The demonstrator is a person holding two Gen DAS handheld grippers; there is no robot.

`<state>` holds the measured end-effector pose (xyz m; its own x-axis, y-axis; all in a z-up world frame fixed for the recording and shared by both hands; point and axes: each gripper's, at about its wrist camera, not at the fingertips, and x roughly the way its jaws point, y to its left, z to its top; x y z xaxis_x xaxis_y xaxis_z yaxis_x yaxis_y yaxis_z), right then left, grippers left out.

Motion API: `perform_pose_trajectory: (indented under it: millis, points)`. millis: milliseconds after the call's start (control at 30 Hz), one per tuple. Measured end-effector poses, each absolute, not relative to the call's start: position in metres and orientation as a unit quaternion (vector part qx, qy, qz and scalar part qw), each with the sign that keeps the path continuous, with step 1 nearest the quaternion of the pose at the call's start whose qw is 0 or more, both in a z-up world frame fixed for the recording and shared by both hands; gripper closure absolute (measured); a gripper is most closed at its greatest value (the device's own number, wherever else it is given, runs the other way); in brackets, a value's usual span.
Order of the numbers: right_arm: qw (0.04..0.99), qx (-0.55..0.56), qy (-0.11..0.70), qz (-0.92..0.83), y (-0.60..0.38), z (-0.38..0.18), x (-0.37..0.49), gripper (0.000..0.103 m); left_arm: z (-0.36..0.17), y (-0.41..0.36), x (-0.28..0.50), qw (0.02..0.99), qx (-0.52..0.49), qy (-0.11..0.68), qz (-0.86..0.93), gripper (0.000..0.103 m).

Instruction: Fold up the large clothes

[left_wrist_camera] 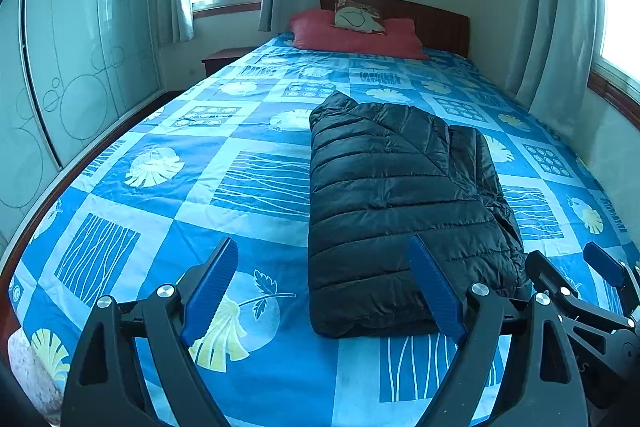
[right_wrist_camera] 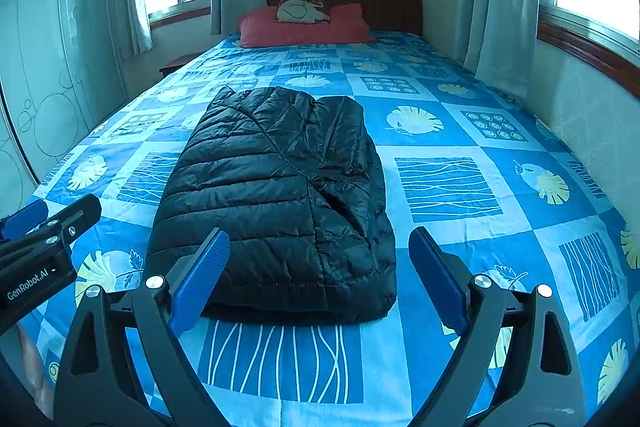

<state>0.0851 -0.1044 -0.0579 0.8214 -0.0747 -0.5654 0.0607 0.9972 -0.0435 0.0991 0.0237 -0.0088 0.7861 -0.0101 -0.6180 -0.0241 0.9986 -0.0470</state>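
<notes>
A black quilted puffer jacket [left_wrist_camera: 400, 203] lies folded into a compact rectangle on the blue patterned bedspread [left_wrist_camera: 168, 163]; it also shows in the right wrist view [right_wrist_camera: 276, 203]. My left gripper [left_wrist_camera: 324, 287] is open and empty, just short of the jacket's near left corner. My right gripper [right_wrist_camera: 320, 275] is open and empty, just short of the jacket's near edge. The right gripper shows at the right edge of the left wrist view [left_wrist_camera: 572, 275]; the left gripper shows at the left edge of the right wrist view [right_wrist_camera: 44, 223].
A red pillow [left_wrist_camera: 352, 35] with a small patterned cushion [left_wrist_camera: 358, 15] lies against the wooden headboard [left_wrist_camera: 436, 23]. A mirrored wardrobe [left_wrist_camera: 80, 59] stands left of the bed. Curtains [left_wrist_camera: 560, 19] and a wall run along the right. A nightstand [left_wrist_camera: 224, 59] stands at the far left.
</notes>
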Motion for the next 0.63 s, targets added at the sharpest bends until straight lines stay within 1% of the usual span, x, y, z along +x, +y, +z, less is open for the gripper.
perform_pose_trajectory:
  millis: [200,367,467,633]
  points:
    - [0.952,-0.012,0.302,-0.034,-0.107,-0.062,0.087,0.012,-0.013,0.026,0.098,0.945,-0.025,0.326,0.012,0.017]
    - [0.951,-0.018,0.306,-0.035,-0.11,-0.066,0.088,0.012,-0.016,0.032,0.1,0.951,-0.025,0.309,0.005,0.017]
    - [0.951,-0.011,0.308,-0.039,-0.121,-0.067,0.089,0.012,-0.028,0.047,0.115,0.94,-0.042,0.338,0.012,0.017]
    - [0.948,0.005,0.314,-0.057,-0.155,-0.07,0.095,0.012,-0.06,0.095,0.148,0.918,-0.075,0.386,0.054,0.017]
